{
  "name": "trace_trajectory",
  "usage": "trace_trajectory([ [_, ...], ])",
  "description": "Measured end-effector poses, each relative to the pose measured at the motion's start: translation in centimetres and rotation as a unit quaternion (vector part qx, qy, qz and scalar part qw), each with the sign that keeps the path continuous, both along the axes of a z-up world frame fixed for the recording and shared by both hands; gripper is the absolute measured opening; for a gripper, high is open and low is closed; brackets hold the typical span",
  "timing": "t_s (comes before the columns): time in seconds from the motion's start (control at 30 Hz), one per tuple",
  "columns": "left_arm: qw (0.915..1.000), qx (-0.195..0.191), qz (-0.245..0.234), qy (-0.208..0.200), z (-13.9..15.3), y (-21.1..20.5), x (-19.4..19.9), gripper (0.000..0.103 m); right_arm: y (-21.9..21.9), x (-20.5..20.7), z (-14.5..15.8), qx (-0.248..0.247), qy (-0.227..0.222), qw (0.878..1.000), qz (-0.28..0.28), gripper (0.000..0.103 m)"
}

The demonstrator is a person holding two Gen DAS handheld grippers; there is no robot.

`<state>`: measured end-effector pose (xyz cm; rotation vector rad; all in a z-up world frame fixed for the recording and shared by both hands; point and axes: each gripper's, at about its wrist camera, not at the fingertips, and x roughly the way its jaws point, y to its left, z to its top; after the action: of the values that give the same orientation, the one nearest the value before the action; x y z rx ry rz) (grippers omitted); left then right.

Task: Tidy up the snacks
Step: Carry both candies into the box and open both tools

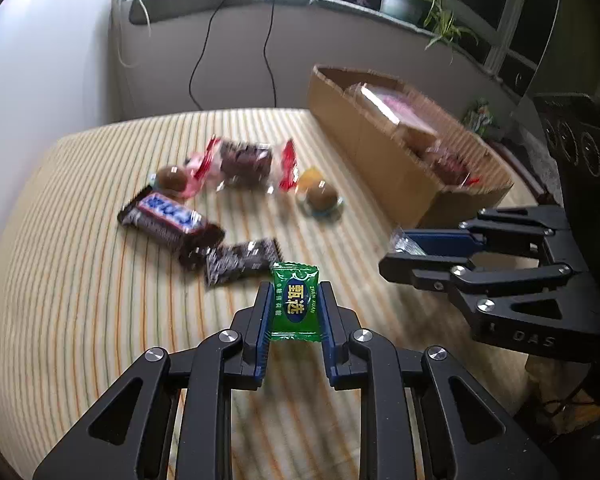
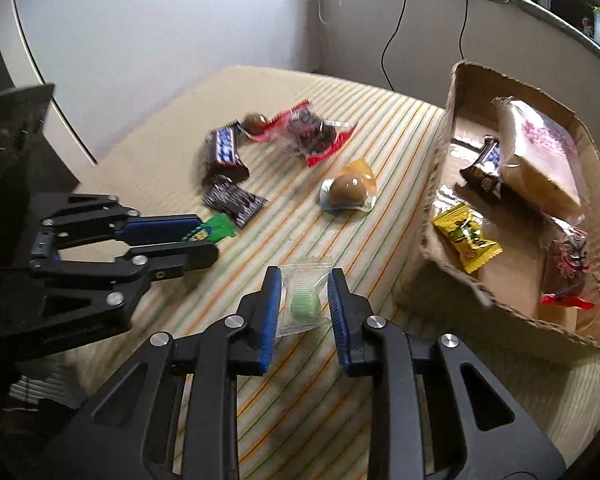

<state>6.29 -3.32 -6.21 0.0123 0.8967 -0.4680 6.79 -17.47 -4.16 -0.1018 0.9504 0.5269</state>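
My left gripper [image 1: 294, 308] is shut on a green wrapped candy [image 1: 295, 300], held just above the striped cloth [image 1: 80, 280]. From the right wrist view the same gripper [image 2: 208, 240] shows at the left, the green candy [image 2: 214, 230] poking out of its tips. My right gripper [image 2: 305, 300] is shut on a clear packet with a pale green sweet [image 2: 303, 300] inside. In the left wrist view it [image 1: 400, 252] comes in from the right, a bit of clear wrapper at its tips. A cardboard box [image 2: 452, 92] stands to the right.
Loose on the cloth lie a Snickers bar [image 1: 168, 220], a dark small wrapper [image 1: 240, 262], a red-ended prune pack [image 2: 314, 136] and two brown round sweets [image 2: 348, 190]. The box holds a yellow candy [image 2: 466, 238], a wrapped sandwich [image 2: 540, 152] and more packs. Wall and cables stand behind.
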Motion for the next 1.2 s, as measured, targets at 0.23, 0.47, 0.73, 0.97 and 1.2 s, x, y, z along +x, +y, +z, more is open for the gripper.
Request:
trace_trajectory([
  [0.23, 0.9992, -0.03, -0.013, -0.022, 2.2, -2.4, 1.1, 0.02, -3.6, -1.0, 3.3, 0.032, -0.031, 0.999, -0.023, 0.025],
  [0.47, 0.9972, -0.052, -0.037, -0.039, 4.0, -6.3, 2.5, 0.02, -8.2, -0.8, 5.0, 0.037, -0.057, 0.995, -0.074, 0.025],
  [0.73, 0.9953, -0.061, -0.064, -0.042, 4.8, -10.1, 4.3, 0.02, -12.9, 0.2, 5.5, 0.036, -0.064, 0.99, -0.121, 0.025],
  [0.97, 0.9948, -0.051, -0.077, -0.041, 4.6, -12.7, 4.7, 0.02, -14.9, 1.5, 4.3, 0.027, -0.058, 0.988, -0.139, 0.025],
  [1.2, 0.9952, -0.042, -0.079, -0.04, 4.4, -13.5, 5.0, 0.02, -15.6, 2.0, 3.5, 0.025, -0.051, 0.988, -0.146, 0.025],
])
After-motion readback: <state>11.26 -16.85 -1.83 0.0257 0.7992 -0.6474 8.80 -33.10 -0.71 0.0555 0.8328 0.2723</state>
